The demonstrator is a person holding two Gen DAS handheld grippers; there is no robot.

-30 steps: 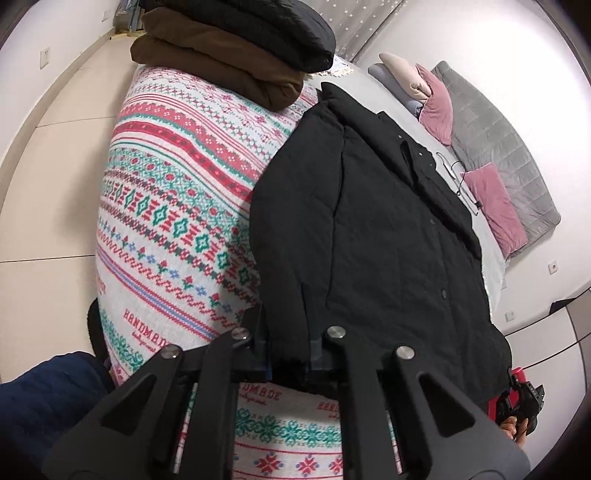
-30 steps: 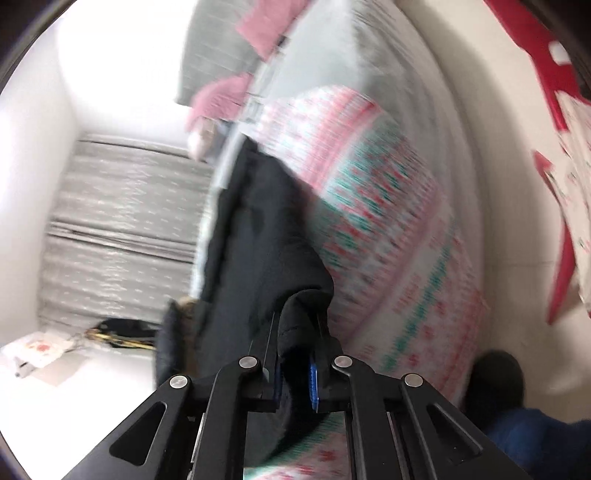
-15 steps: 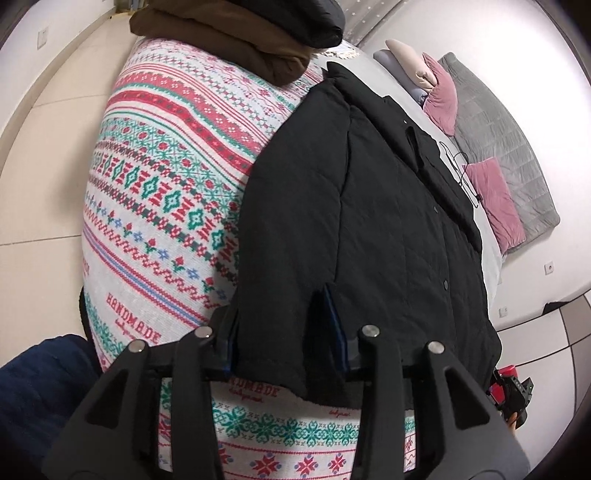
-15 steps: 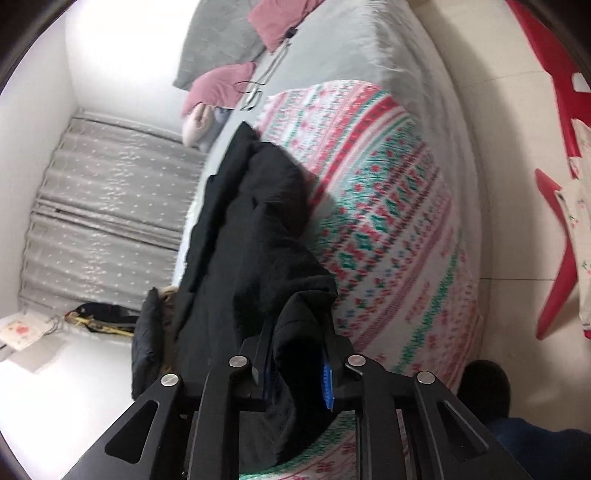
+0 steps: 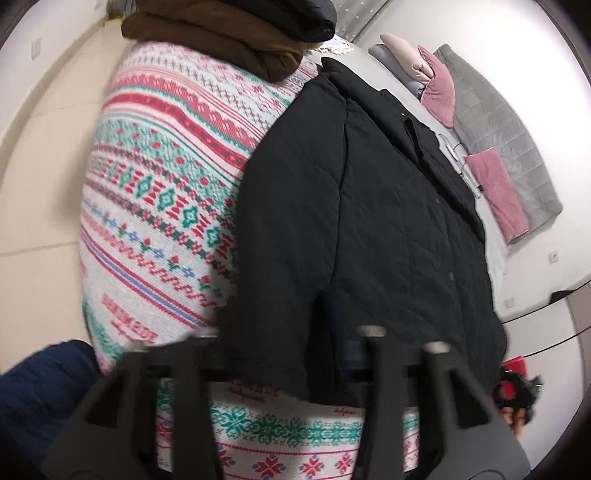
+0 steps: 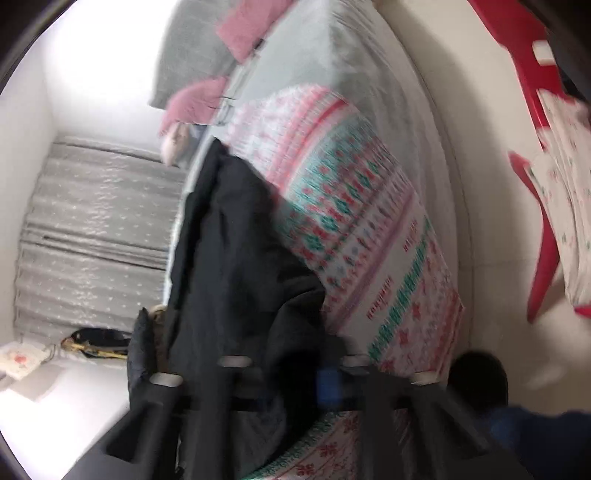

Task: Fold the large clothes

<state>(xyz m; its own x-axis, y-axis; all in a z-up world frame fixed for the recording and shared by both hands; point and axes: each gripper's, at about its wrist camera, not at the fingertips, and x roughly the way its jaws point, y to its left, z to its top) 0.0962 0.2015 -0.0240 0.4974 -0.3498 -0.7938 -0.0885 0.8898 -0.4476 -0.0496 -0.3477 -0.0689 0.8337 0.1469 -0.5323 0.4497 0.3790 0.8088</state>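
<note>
Left gripper (image 5: 291, 347): fingers closing, hem of the black quilted jacket (image 5: 369, 221) caught between them; pads hidden in the dark cloth, so whether they press on it cannot be told. Frame blurred.

Right gripper (image 6: 295, 373): fingers closing too, a bunched fold of the same jacket (image 6: 236, 266) between them, one blue pad (image 6: 327, 384) showing beside the cloth. Heavy blur; whether the pads are clamped on the cloth cannot be told.

Jacket lies flat along the bed, front up, snap buttons down the placket, collar at the far end, hem at the near edge by both grippers. Under it: knitted blanket (image 5: 155, 192), red, green and white bands, draped over the bed's foot.

Farther out: folded brown garment (image 5: 229, 44) with a black one (image 5: 295, 14) stacked on it, at the blanket's far corner. Pink cushions (image 5: 495, 188) and a grey quilt (image 5: 506, 122) near the head of the bed. Right view: grey curtain (image 6: 92, 229), red plastic stool (image 6: 535, 96) on the floor.
</note>
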